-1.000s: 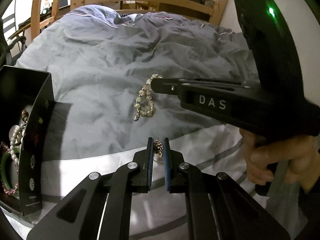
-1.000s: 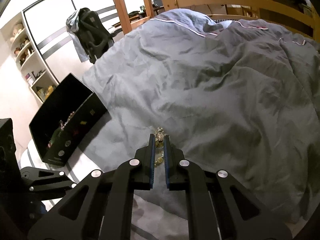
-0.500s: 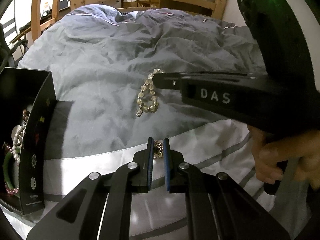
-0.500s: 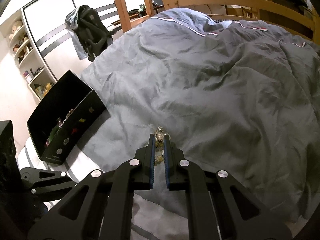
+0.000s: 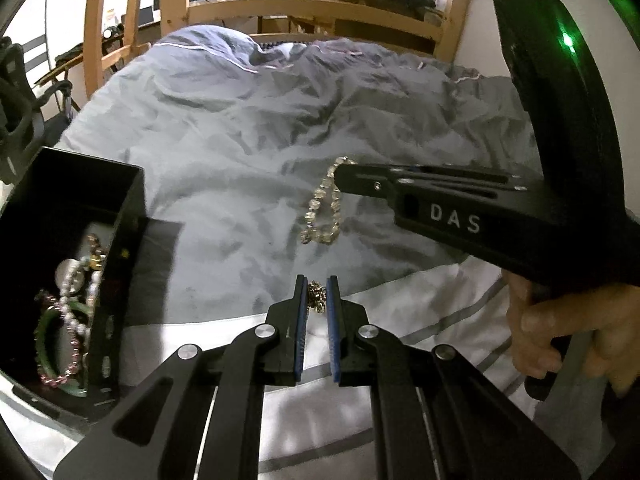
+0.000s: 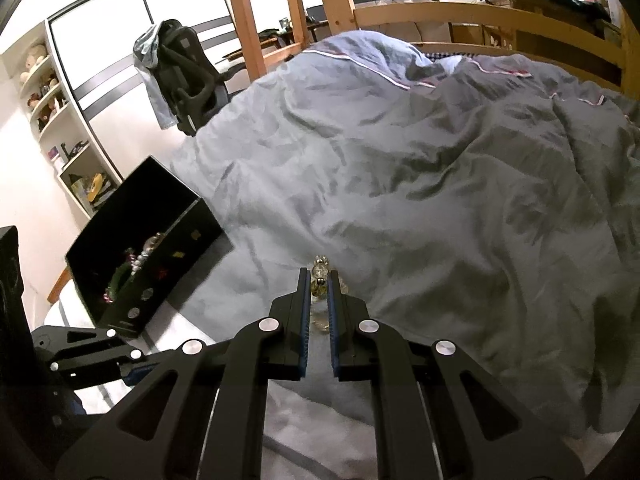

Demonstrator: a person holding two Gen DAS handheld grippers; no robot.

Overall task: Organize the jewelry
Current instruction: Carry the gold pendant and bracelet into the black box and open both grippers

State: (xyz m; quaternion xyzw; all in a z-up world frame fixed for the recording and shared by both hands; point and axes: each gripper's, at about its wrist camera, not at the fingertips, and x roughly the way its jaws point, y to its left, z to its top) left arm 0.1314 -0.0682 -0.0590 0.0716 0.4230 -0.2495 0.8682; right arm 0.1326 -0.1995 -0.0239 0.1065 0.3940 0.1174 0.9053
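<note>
Rumpled grey duvet is lying under both tools. Left gripper is pinching a small gold chain piece, jaws nearly closed. Right gripper is clamping a dangling clear-bead bracelet, near the open black jewelry box.
</note>
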